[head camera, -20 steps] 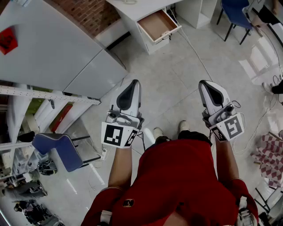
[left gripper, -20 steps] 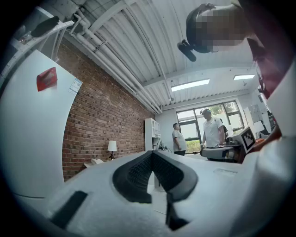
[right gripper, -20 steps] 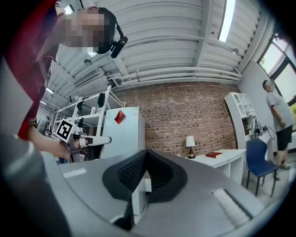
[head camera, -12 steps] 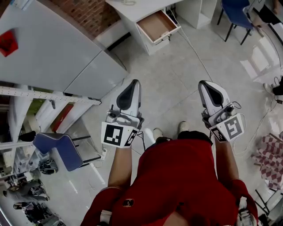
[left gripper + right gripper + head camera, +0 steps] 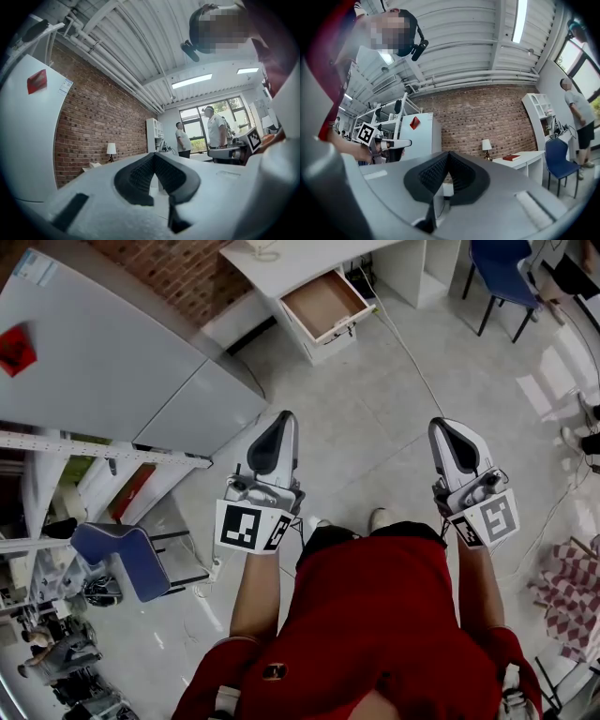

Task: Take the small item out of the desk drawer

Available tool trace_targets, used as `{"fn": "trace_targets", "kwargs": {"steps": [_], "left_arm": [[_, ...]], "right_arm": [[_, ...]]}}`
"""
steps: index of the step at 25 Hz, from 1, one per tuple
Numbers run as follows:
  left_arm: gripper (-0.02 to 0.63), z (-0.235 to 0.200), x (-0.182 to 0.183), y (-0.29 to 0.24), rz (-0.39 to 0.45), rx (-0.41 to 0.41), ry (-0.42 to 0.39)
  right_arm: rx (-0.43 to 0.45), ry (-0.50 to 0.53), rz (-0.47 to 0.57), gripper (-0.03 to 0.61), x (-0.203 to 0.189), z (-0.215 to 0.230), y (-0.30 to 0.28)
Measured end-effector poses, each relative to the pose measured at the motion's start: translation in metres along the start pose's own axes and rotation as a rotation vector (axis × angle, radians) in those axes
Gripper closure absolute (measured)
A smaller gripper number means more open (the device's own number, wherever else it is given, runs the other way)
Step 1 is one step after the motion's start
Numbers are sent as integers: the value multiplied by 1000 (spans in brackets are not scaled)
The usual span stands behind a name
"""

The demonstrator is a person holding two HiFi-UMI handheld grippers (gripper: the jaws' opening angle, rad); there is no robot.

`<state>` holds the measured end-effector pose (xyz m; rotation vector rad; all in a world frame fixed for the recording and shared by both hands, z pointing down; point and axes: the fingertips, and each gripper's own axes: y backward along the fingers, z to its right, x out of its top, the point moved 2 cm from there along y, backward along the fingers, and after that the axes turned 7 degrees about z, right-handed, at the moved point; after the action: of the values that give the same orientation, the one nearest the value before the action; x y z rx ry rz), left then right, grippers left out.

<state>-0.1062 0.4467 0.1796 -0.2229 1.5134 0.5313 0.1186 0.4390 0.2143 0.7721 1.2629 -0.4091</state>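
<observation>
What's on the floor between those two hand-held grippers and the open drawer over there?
Mostly bare grey floor, as the head view shows. One thin cable trails across it from beside the open drawer toward the right hand-held gripper.

The drawer (image 5: 323, 302) is pale brown inside, its surface (image 5: 302, 257) white. The left hand-held gripper (image 5: 283, 416) and right hand-held gripper (image 5: 441, 424) are light grey with black pads (image 5: 136, 180) and black-and-white marker cubes (image 5: 251, 527). The shirt (image 5: 375, 615) is red; the cloth (image 5: 567, 582) seems red-and-white checked.
</observation>
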Motion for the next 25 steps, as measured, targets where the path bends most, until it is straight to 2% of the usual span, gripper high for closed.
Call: {"fn": "trace_targets", "kwargs": {"steps": [6, 13, 17, 25], "left_arm": [[609, 11, -13, -28, -17, 28, 2], [610, -15, -33, -60, -35, 35, 13], [610, -45, -51, -93, -28, 31, 28], [609, -135, -96, -186, -50, -21, 48]], "right_arm": [[2, -9, -17, 566, -4, 41, 8], [2, -10, -46, 566, -21, 70, -22], [14, -9, -48, 566, -32, 86, -58], [-35, 27, -91, 566, -64, 145, -166]]}}
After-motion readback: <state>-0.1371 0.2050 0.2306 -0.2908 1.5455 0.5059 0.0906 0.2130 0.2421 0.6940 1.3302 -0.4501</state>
